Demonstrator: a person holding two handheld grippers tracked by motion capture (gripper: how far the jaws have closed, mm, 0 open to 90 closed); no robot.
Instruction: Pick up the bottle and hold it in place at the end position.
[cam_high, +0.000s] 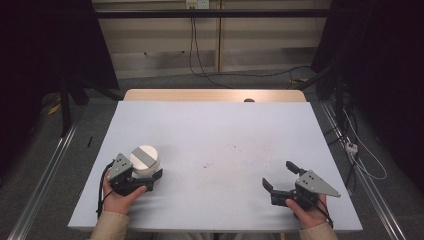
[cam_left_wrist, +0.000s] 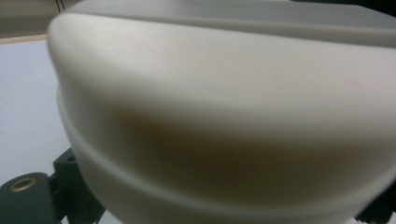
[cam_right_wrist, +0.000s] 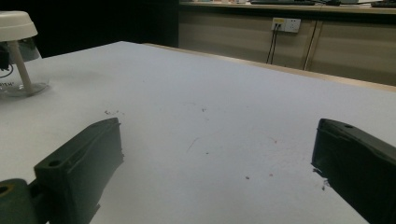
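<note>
One white-lidded jar (cam_high: 145, 160) stands upright between the left tongs (cam_high: 150, 178).

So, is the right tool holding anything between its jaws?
No, the right tool has its jaws wide apart, with only the bare table between them.

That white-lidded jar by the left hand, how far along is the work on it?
Early stage. Done: the left gripper has reached the white-lidded clear jar, its jaws set around the lid. In hand: taking hold; firm contact is unclear. Left: whatever follows; the right gripper rests open on the pale blue table, apart from the jar.
</note>
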